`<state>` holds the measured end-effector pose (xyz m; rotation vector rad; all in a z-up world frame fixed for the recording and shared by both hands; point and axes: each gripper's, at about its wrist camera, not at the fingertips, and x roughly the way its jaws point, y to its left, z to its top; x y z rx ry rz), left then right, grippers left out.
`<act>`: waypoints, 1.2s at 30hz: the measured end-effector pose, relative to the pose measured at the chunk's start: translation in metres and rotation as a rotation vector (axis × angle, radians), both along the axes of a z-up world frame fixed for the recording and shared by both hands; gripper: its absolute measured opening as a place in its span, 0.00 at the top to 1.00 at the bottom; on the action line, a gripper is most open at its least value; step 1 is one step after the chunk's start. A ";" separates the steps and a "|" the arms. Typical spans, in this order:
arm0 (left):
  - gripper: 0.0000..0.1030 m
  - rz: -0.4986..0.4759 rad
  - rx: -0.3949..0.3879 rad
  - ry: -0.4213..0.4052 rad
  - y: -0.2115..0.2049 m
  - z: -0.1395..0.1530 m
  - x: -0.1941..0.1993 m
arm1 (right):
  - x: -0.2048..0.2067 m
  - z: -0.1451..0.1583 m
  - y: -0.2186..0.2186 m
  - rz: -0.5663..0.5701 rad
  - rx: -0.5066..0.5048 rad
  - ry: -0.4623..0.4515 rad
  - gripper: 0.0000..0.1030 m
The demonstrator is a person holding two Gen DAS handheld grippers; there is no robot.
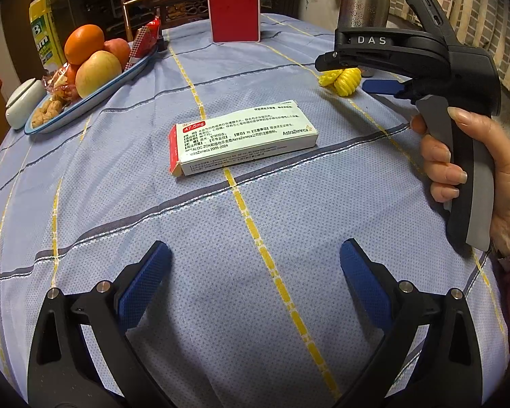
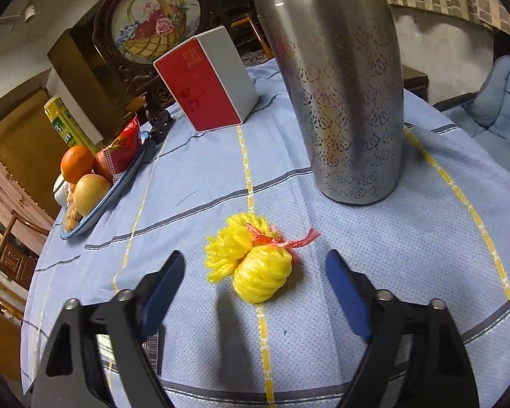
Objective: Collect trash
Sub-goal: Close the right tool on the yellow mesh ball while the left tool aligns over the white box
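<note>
Landmark: steel flask [image 2: 336, 81], standing on the worktop [image 2: 408, 255].

Right gripper [image 2: 255, 272]: fingers spread, nothing pinched. The yellow net bundle [image 2: 255, 265] (red tie at its flask side) lies on the cloth just in front of the flask, between the finger tips but apart from both pads.

Left gripper [image 1: 255, 261]: fingers spread and empty, hovering over bare cloth. The medicine carton [image 1: 241, 136] lies well to the left of the flask, beyond the left tips, untouched.

Risks, as judged:
- Bundle is soft and lobed; closing on one lobe only could let the rest sag or slip free on lifting.
- Tips too high would skim over it; too low could pinch the cloth and drag it, tilting the flask.
- Pushing further forward may nudge the bundle against the flask base.
- Fruit plate [image 2: 102, 204], far left of the flask, looks out of harm's way.
</note>
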<state>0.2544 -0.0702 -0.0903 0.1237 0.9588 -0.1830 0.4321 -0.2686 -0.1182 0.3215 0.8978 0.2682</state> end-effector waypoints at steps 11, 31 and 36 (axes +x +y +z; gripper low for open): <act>0.06 -0.033 0.002 0.007 -0.001 0.001 0.001 | 0.001 -0.004 -0.002 0.016 0.024 0.022 0.61; 0.05 -0.341 0.303 -0.167 -0.039 0.002 0.061 | 0.002 -0.004 0.002 0.040 0.009 0.019 0.53; 0.05 -0.311 0.263 -0.143 -0.040 0.001 0.072 | 0.002 -0.003 0.005 0.052 -0.003 0.016 0.48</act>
